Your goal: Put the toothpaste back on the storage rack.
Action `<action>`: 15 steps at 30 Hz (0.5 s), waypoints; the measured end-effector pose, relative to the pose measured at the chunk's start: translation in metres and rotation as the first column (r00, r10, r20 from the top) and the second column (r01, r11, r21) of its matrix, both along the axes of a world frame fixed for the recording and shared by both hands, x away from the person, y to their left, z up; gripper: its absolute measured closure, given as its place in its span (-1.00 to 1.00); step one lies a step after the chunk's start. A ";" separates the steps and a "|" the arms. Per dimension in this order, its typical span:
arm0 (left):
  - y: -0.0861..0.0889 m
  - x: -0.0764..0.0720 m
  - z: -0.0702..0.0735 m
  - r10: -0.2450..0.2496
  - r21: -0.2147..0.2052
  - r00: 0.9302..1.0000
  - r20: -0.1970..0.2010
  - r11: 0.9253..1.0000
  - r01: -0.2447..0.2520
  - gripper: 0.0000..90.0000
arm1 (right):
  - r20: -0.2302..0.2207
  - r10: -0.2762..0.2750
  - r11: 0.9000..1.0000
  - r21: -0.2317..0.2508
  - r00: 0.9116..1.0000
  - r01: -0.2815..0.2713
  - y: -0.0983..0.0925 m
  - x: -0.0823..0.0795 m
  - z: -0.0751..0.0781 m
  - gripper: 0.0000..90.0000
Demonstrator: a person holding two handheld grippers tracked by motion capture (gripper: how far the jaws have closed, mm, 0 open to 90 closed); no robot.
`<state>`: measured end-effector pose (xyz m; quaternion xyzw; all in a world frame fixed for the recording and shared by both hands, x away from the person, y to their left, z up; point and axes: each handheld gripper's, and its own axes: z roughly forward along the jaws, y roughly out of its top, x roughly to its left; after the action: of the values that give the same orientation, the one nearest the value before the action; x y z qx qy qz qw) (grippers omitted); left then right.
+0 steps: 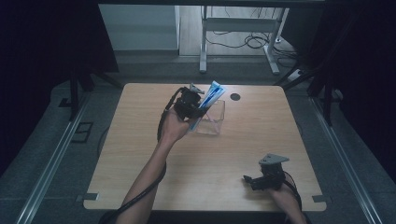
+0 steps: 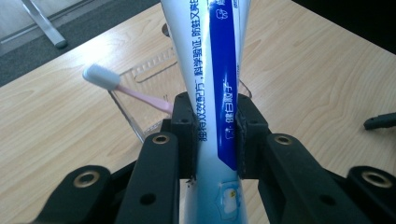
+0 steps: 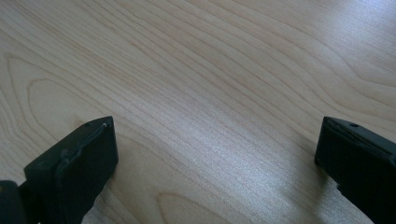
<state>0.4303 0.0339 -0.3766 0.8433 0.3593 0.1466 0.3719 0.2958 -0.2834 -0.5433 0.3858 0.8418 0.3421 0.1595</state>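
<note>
The left gripper (image 2: 217,140) has its jaws pressed on both sides of a toothpaste tube (image 2: 212,70), gripping it partway along its body, above the clear box (image 1: 210,119) near the far middle of the worktop (image 1: 140,154). The tube looks light, soft and slick, so a firm squeeze could dent it or push paste out; the stiffer part near the cap likely suits gripping better. A pink toothbrush (image 2: 122,86) leans in the box. The right gripper (image 3: 215,154) rests near right, jaws wide and empty.
</note>
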 end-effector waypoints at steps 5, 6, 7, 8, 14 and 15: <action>-0.006 0.007 0.002 0.002 -0.004 1.000 0.016 1.000 -0.002 0.64 | 0.001 0.000 1.000 -0.001 1.000 0.000 0.000 0.000 0.000 -1.00; -0.008 0.009 0.003 0.003 -0.004 1.000 0.022 1.000 -0.003 0.64 | 0.001 0.000 1.000 -0.001 1.000 0.000 0.000 0.000 0.000 -1.00; -0.008 0.010 0.004 0.002 -0.004 1.000 0.023 1.000 -0.001 0.64 | 0.000 -0.001 1.000 0.001 1.000 0.001 0.000 0.000 0.000 -1.00; -0.009 0.012 0.004 0.002 -0.007 1.000 0.026 1.000 -0.002 0.64 | 0.000 -0.002 1.000 0.001 1.000 0.002 0.000 0.000 0.000 -1.00; -0.016 0.022 0.004 0.003 -0.015 0.999 0.035 1.000 -0.003 0.64 | 0.001 -0.002 1.000 0.000 1.000 0.002 0.000 0.000 0.000 -1.00; -0.018 0.025 0.003 0.004 -0.018 0.999 0.039 1.000 -0.003 0.64 | 0.001 -0.002 1.000 0.000 1.000 0.002 0.000 0.000 0.000 -1.00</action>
<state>0.4550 0.0163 -0.3738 0.8363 0.3548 0.1602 0.3861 0.2958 -0.2833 -0.5434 0.3863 0.8415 0.3420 0.1601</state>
